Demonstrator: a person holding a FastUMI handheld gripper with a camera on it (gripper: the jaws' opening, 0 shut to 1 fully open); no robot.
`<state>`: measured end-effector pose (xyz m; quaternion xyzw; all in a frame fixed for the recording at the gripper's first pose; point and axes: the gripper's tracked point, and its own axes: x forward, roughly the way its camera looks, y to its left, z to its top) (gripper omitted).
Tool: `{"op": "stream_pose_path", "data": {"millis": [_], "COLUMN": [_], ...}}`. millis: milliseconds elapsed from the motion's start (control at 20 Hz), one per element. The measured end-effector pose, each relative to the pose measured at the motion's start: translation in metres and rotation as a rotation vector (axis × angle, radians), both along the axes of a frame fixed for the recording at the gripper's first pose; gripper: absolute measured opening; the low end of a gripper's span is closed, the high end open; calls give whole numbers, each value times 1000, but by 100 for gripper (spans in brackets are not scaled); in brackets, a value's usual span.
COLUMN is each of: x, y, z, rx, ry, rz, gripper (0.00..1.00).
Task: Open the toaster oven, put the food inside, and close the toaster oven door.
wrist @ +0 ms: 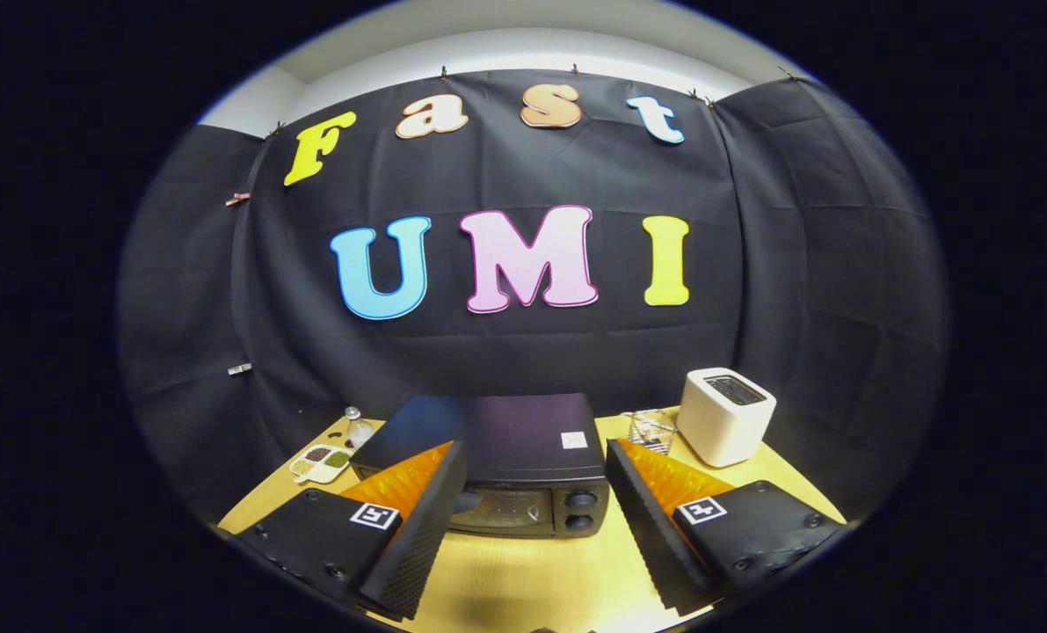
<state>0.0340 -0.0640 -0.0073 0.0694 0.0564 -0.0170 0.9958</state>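
A black toaster oven (505, 457) sits on the wooden table just beyond my fingers, seen from above and in front. Its glass door (501, 510) looks closed, with two round knobs (580, 510) on its right side. My gripper (536, 519) is open and hovers above the table in front of the oven, with one finger on each side of the oven's front and nothing held between them. A small divided dish of food (319, 463) lies to the left of the oven near the back of the table.
A white pop-up toaster (725, 415) stands at the back right, with a small wire rack (649, 429) beside it. A small clear bottle (359, 427) stands behind the dish. The bare table (523, 580) stretches below the fingers. Black cloth walls close off the booth.
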Motion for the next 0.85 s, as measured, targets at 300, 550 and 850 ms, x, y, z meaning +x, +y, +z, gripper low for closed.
{"op": "stream_pose_path", "data": {"millis": [300,550,850], "x": [-28,-23,-15], "y": [-52,-61,-59], "z": [39,64,71], "rx": [0,0,-9], "ry": [-71,-116,-120], "rz": [-113,-132,-129], "gripper": [98,98,98]}}
